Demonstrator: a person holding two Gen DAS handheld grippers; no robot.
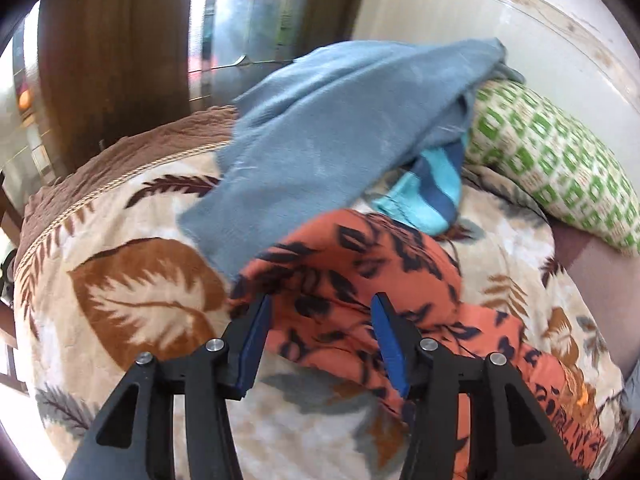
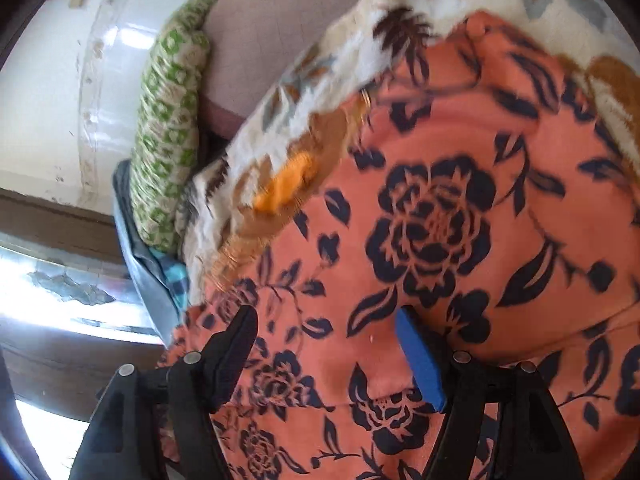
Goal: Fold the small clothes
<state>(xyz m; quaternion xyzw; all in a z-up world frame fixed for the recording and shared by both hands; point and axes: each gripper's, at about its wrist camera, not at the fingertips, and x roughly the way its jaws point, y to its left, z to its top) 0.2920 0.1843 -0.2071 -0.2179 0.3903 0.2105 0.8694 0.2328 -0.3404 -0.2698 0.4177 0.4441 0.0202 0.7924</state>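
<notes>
Nearest in the left wrist view, the left gripper [image 1: 322, 308] has its fingers apart with nothing between them; it is poised above the near part of the orange garment [image 1: 360, 276]. In the right wrist view the right gripper [image 2: 326, 320] also has its fingers apart, with orange cloth [image 2: 432, 208] filling the gap behind them; whether the tips touch the fabric cannot be told.

The orange garment, printed with black roses and leaves, lies crumpled on the blanket [image 1: 132, 280]. In the left wrist view its long axis runs from the middle of the bed toward the near right, where a strip of it is cut off by the frame edge. Its type, and which end is which, cannot be made out. An embroidered yellow-orange trim [image 2: 280, 188] shows at one edge.

Beyond it, a grey-blue cloth [image 1: 320, 136] is draped over the far end of the orange garment, motion-blurred. A turquoise and navy striped piece [image 1: 432, 188] sticks out from under the grey-blue cloth, mostly hidden.

To the far right a green-and-white patterned pillow [image 1: 560, 160] rests against the pale wall [image 1: 480, 20]. To the far left stand a brown wooden panel [image 1: 112, 60] and a shiny metal surface [image 1: 256, 12].

No labels or writing can be read.
</notes>
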